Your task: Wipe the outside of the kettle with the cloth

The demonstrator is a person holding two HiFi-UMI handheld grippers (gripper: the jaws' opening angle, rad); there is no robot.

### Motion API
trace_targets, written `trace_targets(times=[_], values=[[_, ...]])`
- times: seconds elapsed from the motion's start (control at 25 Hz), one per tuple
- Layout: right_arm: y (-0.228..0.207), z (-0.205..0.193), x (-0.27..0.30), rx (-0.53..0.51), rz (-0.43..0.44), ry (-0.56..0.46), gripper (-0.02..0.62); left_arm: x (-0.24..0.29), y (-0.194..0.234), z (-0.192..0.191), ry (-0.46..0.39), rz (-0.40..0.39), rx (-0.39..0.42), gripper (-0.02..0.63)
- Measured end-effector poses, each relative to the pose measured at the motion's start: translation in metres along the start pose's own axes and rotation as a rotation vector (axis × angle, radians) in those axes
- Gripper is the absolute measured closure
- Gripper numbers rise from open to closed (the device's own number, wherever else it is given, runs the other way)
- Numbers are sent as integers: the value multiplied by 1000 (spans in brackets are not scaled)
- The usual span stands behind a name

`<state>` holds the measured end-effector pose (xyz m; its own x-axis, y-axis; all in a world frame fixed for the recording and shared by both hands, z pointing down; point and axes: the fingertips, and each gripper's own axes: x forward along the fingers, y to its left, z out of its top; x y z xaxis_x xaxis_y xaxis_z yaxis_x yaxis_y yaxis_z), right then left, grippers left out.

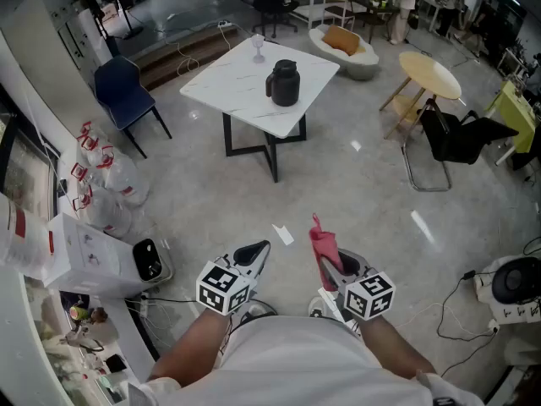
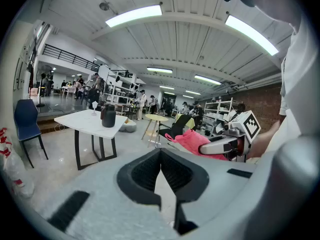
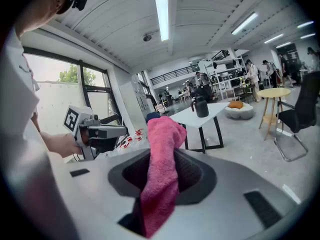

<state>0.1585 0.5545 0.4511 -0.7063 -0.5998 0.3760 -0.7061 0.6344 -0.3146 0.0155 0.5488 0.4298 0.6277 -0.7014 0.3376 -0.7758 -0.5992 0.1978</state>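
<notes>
From the head view, the person stands well back from the white table [image 1: 221, 81], both tools held low in front of the body. The kettle [image 1: 284, 83], dark and upright, sits near the middle of that table, far ahead of both tool tips and touched by neither. The left gripper [image 1: 259, 251] points forward with its jaws together. The right gripper [image 1: 325, 262], just beside it, has the pink cloth [image 1: 320, 239] sticking up from its tip.

In the left gripper view, the two dark pads meet along a closed seam with nothing between them. The kettle [image 2: 108, 116] stands far ahead and a little to the left of that seam. The right gripper with its bunch of cloth is close by on the right.

In the right gripper view, the jaws are clamped on the cloth [image 3: 162, 159], which stands up in a thick fold between the pads and trails down below them. The kettle [image 3: 201, 105] is far ahead, slightly right of the cloth's top. The left gripper [image 3: 107, 131] is close on the left.

I'd say this is the approach: the cloth is in hand and no wiping has begun. The next move calls for walking up to the table and bringing the cloth against the kettle's side. The empty left tool is free to steady the kettle.
</notes>
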Motion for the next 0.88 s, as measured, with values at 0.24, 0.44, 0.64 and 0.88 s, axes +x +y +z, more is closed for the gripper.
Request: trace_targets(times=[0.24,0.44,0.64,0.88], values=[[7,-1,4,-11,-5,0,474,-6,5,-2,-4,-4,4,606],[18,-4,11,3,-17,-1,474,-14,13,-6,-7,-21,7,606],[35,-8,17,69,8,-5,466,-26,21,-11,2,-38,2,606],[62,-18,34,56,-9,-3,465,-51,40,-24,15,-38,7,606]])
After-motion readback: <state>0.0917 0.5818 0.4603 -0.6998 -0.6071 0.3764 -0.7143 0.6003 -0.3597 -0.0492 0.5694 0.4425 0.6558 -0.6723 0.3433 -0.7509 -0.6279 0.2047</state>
